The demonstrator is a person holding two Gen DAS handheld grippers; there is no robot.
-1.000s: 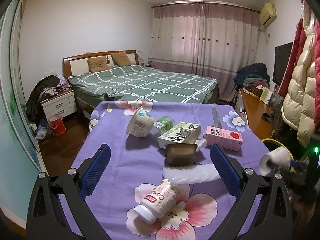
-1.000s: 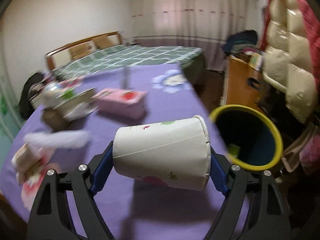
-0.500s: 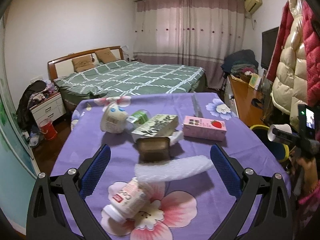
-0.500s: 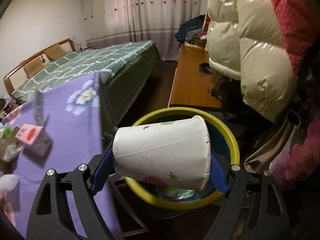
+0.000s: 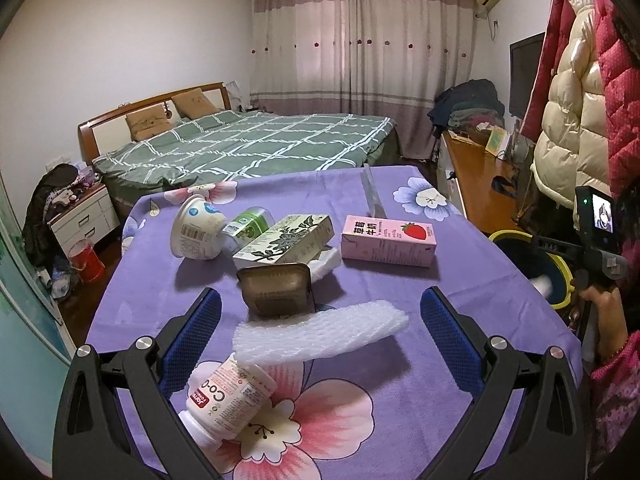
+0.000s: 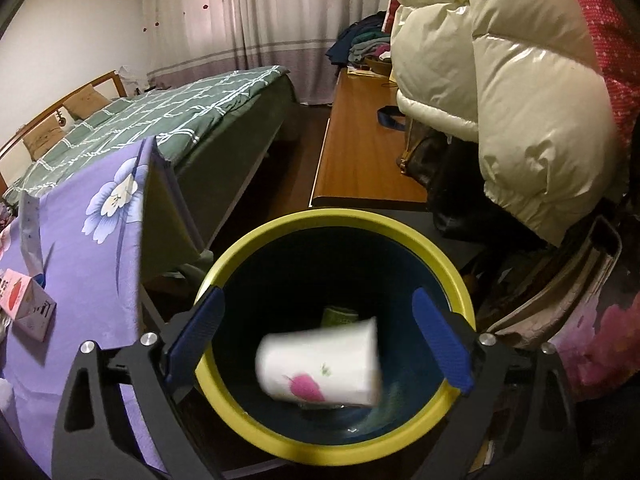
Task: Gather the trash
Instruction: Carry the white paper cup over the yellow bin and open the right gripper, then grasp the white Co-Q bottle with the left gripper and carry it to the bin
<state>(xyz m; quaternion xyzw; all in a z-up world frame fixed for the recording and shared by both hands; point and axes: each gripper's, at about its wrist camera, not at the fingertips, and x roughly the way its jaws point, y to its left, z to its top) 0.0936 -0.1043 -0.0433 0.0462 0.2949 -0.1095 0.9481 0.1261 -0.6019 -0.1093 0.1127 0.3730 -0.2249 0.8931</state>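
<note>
Swung off the tabletop [image 5: 152, 264], our right hand-held gripper [image 6: 320, 338] is opening over the yellow-rimmed bin [image 6: 256, 240], the paper cup [image 6: 320, 364] dropping free inside; our left hand-held gripper [image 5: 320, 336] gapes empty, the foam sleeve [image 5: 320, 332] crosswise between its jaws and the pill bottle [image 5: 228, 396] nearer still.

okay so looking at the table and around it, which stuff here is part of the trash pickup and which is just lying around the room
Part of the job:
- paper cup, dropping between the opening right tongs into the bin
- supplement bottle
- white foam sleeve
- brown plastic tray
- strawberry milk carton
- green leaf-print box
- yogurt tub

Just lying about:
- bed
- cream puffer jacket
- red bucket
</note>
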